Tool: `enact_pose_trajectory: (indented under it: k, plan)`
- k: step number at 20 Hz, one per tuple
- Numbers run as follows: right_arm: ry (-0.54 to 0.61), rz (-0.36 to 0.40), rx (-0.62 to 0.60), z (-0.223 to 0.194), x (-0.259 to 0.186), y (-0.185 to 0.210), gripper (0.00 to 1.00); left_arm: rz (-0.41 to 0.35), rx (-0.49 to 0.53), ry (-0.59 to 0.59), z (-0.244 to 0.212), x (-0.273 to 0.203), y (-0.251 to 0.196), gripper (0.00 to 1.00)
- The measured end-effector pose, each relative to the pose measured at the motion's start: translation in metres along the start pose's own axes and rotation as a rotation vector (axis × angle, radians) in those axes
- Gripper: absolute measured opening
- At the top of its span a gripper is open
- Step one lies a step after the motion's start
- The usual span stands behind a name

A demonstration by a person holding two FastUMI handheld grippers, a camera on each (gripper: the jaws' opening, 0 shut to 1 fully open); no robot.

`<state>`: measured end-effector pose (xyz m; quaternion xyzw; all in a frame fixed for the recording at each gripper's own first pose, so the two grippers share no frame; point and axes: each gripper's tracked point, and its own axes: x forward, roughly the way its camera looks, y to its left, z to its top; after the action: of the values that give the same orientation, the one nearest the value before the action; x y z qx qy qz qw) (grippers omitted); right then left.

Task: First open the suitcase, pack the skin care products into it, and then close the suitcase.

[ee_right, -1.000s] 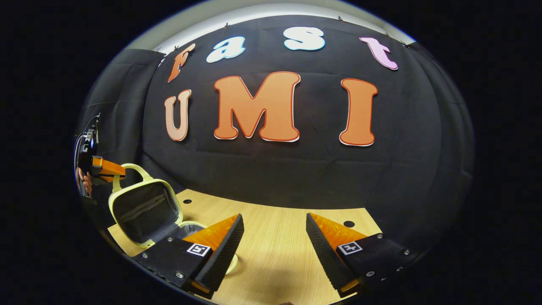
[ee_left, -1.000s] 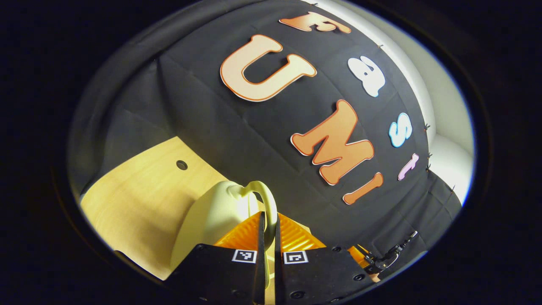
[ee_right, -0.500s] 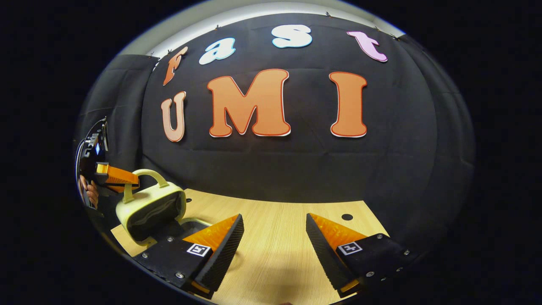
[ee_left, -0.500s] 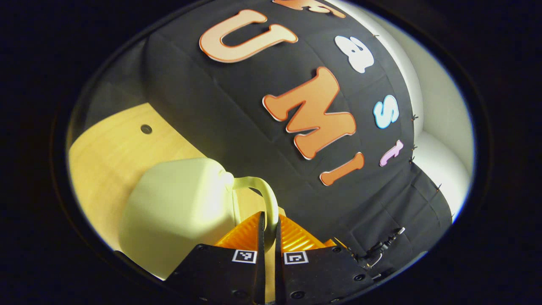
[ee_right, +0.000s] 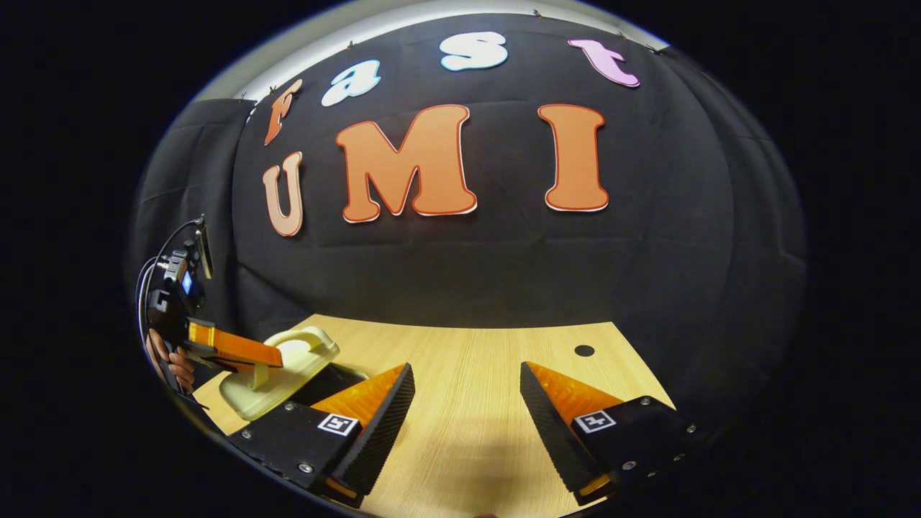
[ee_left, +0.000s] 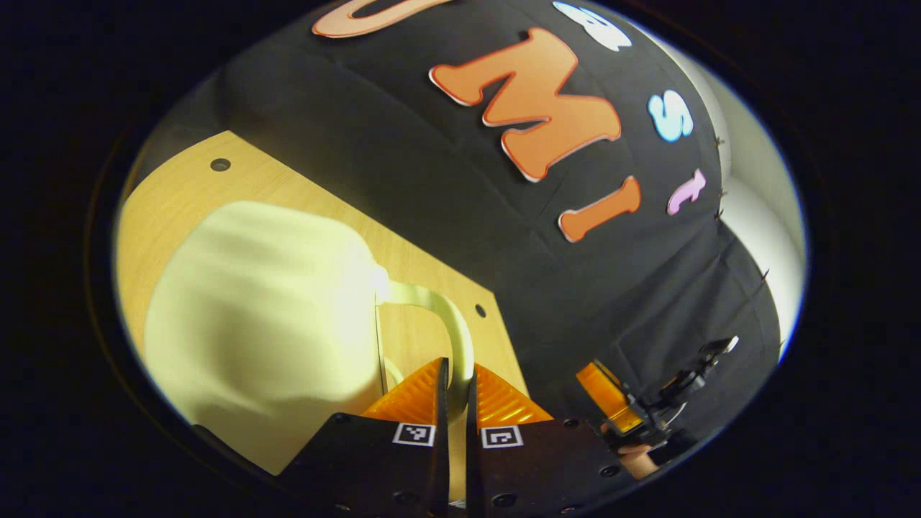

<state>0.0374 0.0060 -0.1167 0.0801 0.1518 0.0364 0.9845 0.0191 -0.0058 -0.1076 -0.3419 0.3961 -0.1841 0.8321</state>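
- Clearly the step in hand is the closing: the left gripper (ee_left: 453, 374) has the handle (ee_left: 450, 316) of the case (ee_left: 266, 316) pinched, and the lid looks nearly down on the base.
- To do it well, I would bring the lid down along its hinge arc rather than push straight down, and keep the pinch on the handle until the edges meet all round.
- A gentle, even press at the end should seat the lid; letting go early could let it spring back up.
- Whether the skin care products are inside cannot be told; the interior is hidden.
- Left gripper: fingers drawn close, both pressing the pale handle loop between them, at lower centre of the left gripper view.
- Seen from the right gripper view, the left gripper (ee_right: 277, 357) sits at lower left, laid over the case (ee_right: 277, 370) with a hand (ee_right: 169, 363) behind it at the frame edge.
- Case: pale yellow, on the table (ee_right: 475, 403), filling the left half of the left gripper view; a dark gap under the lid shows in the right gripper view, so it seems not fully shut.
- Right gripper (ee_right: 468, 399): jaws wide apart, holding nothing, hanging over bare table at bottom centre, apart from the case.
- It could steady the base if the case slides.
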Motion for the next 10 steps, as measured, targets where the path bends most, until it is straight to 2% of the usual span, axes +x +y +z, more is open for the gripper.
enact_pose_trajectory:
  k: [3, 4, 5, 7, 9, 10]
  plan:
    - [0.008, 0.007, -0.017, -0.005, -0.001, -0.001, 0.94, 0.084, 0.091, 0.085, -0.032, 0.018, -0.001, 0.09]
    - [0.008, 0.01, -0.019, -0.006, -0.001, -0.002, 0.94, 0.105, 0.104, 0.121, -0.043, 0.022, 0.003, 0.13]
    - [0.01, 0.009, -0.021, -0.007, -0.002, -0.004, 0.94, 0.106, 0.1, 0.147, -0.051, 0.027, 0.001, 0.17]
    - [0.013, 0.01, -0.02, -0.009, -0.002, -0.008, 0.94, 0.022, -0.004, 0.163, -0.061, 0.034, -0.02, 0.28]
    - [0.017, 0.013, -0.021, -0.01, -0.003, -0.012, 0.94, 0.007, -0.079, 0.137, -0.054, 0.038, -0.033, 0.61]
    - [0.013, 0.013, -0.023, -0.008, -0.004, -0.016, 0.93, 0.025, -0.08, 0.117, -0.058, 0.038, -0.03, 0.65]
